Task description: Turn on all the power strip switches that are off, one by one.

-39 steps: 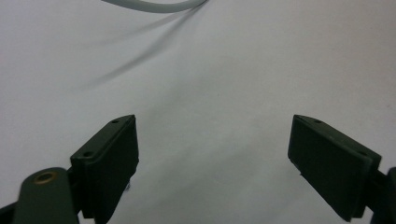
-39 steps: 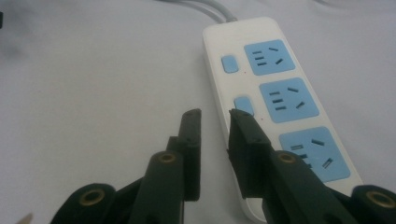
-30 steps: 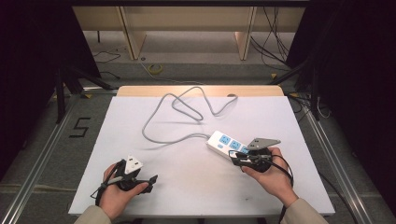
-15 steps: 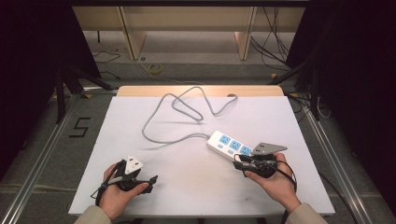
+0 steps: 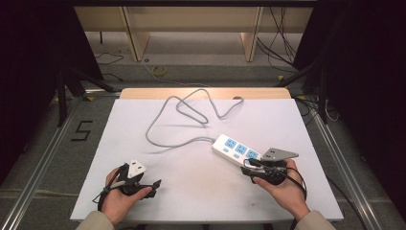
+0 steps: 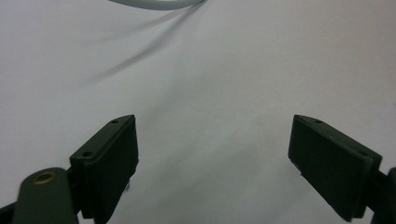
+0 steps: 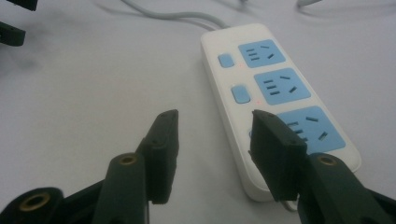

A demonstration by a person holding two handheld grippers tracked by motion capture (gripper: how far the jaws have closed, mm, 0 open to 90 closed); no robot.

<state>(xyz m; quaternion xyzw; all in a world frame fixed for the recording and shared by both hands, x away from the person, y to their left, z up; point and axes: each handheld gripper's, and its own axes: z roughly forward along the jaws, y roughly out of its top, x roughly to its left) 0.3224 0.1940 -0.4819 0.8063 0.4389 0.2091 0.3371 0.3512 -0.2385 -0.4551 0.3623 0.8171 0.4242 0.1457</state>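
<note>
A white power strip (image 5: 236,149) with three blue sockets lies on the white table (image 5: 134,129), right of centre. Its grey cable (image 5: 178,111) loops toward the far edge. My right gripper (image 5: 247,168) sits at the strip's near end and is open. In the right gripper view the power strip (image 7: 275,93) runs away from me. One jaw of the right gripper (image 7: 215,122) hovers over the nearest socket, and the other is over bare table beside the strip. My left gripper (image 5: 154,188) rests at the front left, wide open. The left gripper (image 6: 212,126) has nothing between its jaws.
The cable's far loop (image 6: 154,3) crosses the top of the left gripper view. A wooden strip (image 5: 206,93) borders the table's far edge. Metal rails (image 5: 43,158) flank both sides, a floor mark "5" (image 5: 82,130) lies left, and loose floor cables (image 5: 282,28) lie beyond.
My right hand has drifted a little to the right and toward the person, still at the strip's near end. The left hand and the strip have stayed put.
</note>
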